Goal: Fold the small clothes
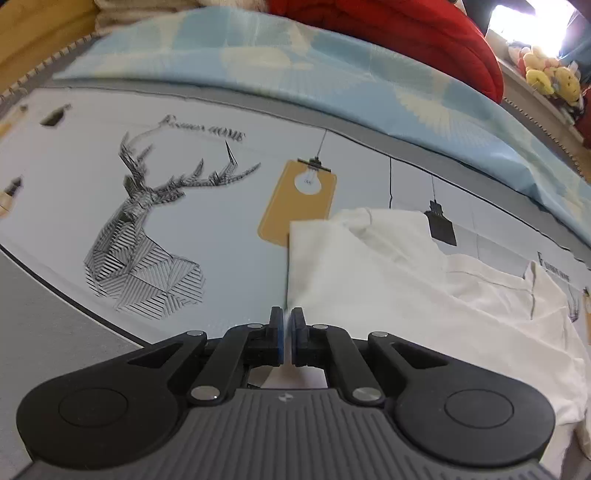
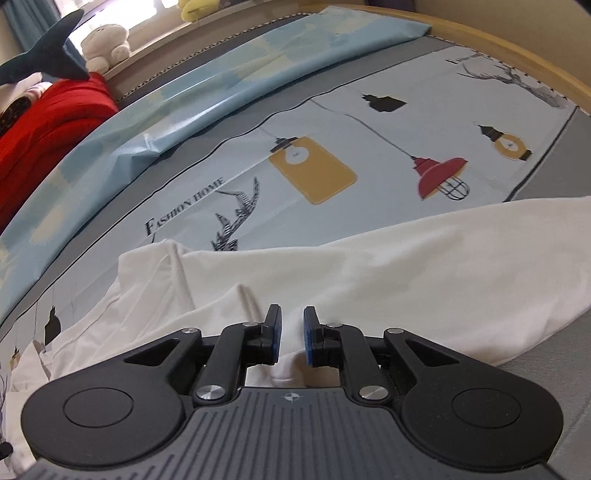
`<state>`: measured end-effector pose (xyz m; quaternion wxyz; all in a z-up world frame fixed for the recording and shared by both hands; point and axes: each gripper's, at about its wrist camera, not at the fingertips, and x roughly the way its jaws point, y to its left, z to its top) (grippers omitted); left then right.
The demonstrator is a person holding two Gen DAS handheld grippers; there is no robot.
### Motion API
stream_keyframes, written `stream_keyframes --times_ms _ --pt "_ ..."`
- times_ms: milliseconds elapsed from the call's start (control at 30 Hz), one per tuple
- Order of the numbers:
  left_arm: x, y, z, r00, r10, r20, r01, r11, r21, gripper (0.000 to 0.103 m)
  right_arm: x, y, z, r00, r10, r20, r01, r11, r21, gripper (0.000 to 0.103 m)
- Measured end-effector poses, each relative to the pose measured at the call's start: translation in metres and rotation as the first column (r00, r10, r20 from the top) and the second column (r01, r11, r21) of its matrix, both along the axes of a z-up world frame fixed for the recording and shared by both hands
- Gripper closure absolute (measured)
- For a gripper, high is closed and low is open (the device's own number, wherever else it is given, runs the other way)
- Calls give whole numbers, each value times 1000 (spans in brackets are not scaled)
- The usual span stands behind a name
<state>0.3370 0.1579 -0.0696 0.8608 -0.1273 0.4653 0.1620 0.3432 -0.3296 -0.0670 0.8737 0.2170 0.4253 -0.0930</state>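
A small white garment (image 1: 388,288) lies rumpled on a printed bedsheet (image 1: 207,206). In the left wrist view its left edge is lifted and runs straight into my left gripper (image 1: 287,317), whose jaws stand nearly together, pinching that edge. In the right wrist view the same white garment (image 2: 406,258) spreads across the lower half, with a sleeve off to the left. My right gripper (image 2: 292,317) has a bunched fold of the cloth filling the narrow gap between its blue pads, so it is shut on the fabric.
A folded light-blue quilt (image 1: 295,62) lies along the far side of the sheet, with a red blanket (image 1: 406,33) behind it. Plush toys (image 2: 105,40) sit on a sill. A wooden bed frame (image 2: 517,55) borders the mattress at the right.
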Motion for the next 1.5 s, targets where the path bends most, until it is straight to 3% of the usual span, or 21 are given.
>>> stream_keyframes --times_ms 33,100,200,267,333,367,467,533,667,733,833,967,1067,1133,1233,1267,1300,1367,1500 --pt "-1 -7 5 1000 -16 12 15 999 42 92 -1 -2 0 1000 -6 -2 6 1000 3 90" --pt "-3 -19 12 997 -59 39 57 997 59 84 -3 -9 1 1000 -21 -8 21 1000 8 90" --pt "-6 -26 10 994 -102 47 103 994 -26 84 -9 -22 2 999 -48 -13 49 999 18 90" --pt "-5 -24 -3 996 -88 -13 85 989 -118 84 -13 -33 3 997 -75 -15 75 997 23 90" --pt "-3 -14 -35 982 -43 -182 14 987 -162 86 -19 -46 4 994 -110 -14 111 993 35 90" --pt "-5 -9 -44 977 -19 -210 -21 982 -187 86 -23 -53 5 992 -129 -13 129 991 38 90" --pt "-8 -5 -30 985 21 -173 -60 974 -219 84 -33 -73 5 982 -188 -18 189 981 39 83" --pt "-10 -13 -12 994 -1 -110 -23 976 -217 73 -41 -89 4 971 -238 -23 239 970 46 78" --pt "-11 -36 3 995 -66 -70 50 975 -216 70 -63 -129 -1 919 -394 -25 395 918 26 76" --pt "-11 -46 1 992 -93 -82 75 975 -208 70 -75 -151 -6 874 -484 -39 484 875 5 73" --pt "-11 -57 2 990 -114 -81 96 975 -200 70 -94 -185 -19 784 -615 -89 617 787 6 70" --pt "-10 -61 3 987 -144 -73 129 975 -180 69 -112 -216 -43 684 -710 -167 720 694 -1 61" --pt "-9 -61 1 985 -153 -79 138 975 -175 67 -117 -230 -48 665 -731 -150 744 667 47 58" --pt "-8 -61 1 984 -158 -80 142 973 -181 67 -116 -238 -49 674 -727 -132 739 668 90 55" --pt "-9 -59 2 982 -172 -77 156 971 -184 67 -118 -252 -49 659 -742 -120 752 648 120 58" --pt "-9 -57 3 983 -170 -75 155 971 -182 67 -118 -255 -49 649 -752 -114 761 637 126 65" --pt "-9 -55 4 983 -166 -73 151 972 -181 67 -119 -258 -49 641 -759 -110 767 630 124 81" --pt "-11 -51 6 985 -160 -70 145 972 -184 67 -118 -260 -50 642 -760 -98 766 632 114 99" --pt "-16 -40 11 987 -150 -61 136 972 -190 67 -110 -249 -37 640 -767 -51 768 636 71 100"
